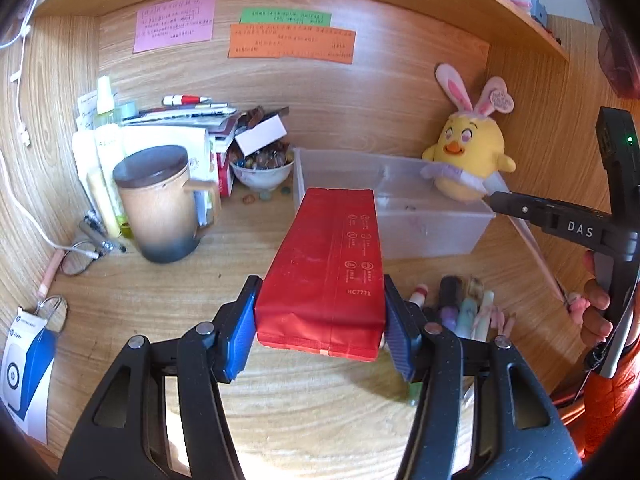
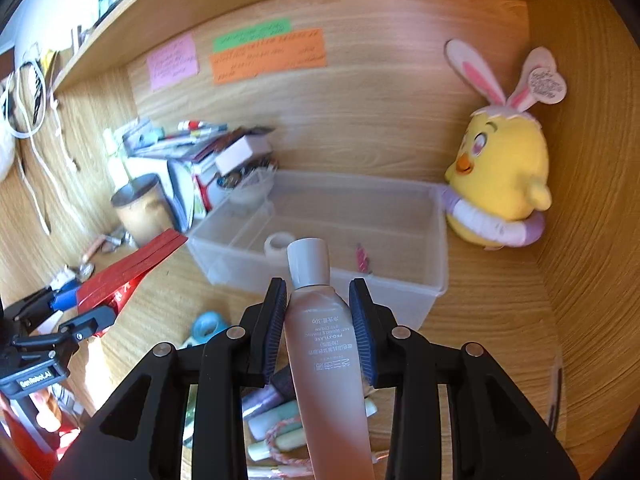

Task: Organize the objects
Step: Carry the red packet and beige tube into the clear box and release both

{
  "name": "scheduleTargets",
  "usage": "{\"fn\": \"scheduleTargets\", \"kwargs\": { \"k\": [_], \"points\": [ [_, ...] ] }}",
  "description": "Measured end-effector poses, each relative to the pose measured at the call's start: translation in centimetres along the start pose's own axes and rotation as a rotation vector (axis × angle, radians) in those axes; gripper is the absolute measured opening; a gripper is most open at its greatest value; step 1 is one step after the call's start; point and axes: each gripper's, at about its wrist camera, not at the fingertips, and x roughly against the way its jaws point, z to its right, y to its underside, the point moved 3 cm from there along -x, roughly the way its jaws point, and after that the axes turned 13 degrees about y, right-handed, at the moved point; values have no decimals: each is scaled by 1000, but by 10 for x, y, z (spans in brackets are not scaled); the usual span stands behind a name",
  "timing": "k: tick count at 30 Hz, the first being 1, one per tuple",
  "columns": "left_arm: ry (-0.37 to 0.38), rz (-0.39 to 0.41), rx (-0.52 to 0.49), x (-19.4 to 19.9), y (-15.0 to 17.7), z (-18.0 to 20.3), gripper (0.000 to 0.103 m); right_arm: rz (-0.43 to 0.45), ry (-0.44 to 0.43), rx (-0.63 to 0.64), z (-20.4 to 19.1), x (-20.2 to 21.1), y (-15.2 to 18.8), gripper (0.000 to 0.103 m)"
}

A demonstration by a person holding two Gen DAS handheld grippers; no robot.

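While the clear bin (image 2: 400, 216) holds only 2 small things, the left gripper (image 1: 320, 320) clamps a red pouch (image 1: 328, 272), the right gripper (image 2: 320, 320) a cream tube (image 2: 324, 344); near clutter remains.

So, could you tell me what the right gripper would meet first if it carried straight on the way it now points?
Most likely the clear plastic bin. The right gripper, shut on a cream tube, aims down at its near wall, the tube's cap leading. Depth is hard to judge; it might clear the rim and land inside.
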Motion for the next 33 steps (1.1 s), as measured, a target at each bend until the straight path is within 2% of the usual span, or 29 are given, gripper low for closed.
{"fn": "scheduleTargets", "kwargs": {
  "k": [8, 15, 33],
  "points": [
    [15, 14, -29, -17, -23, 11, 56, 56, 17, -41, 18, 7, -27, 30],
    [40, -5, -31, -38, -40, 14, 56, 77, 49, -40, 25, 1, -44, 30],
    [29, -61, -28, -99, -78, 4, 56, -4, 106, 42, 25, -65, -69, 30]
  ]
}}
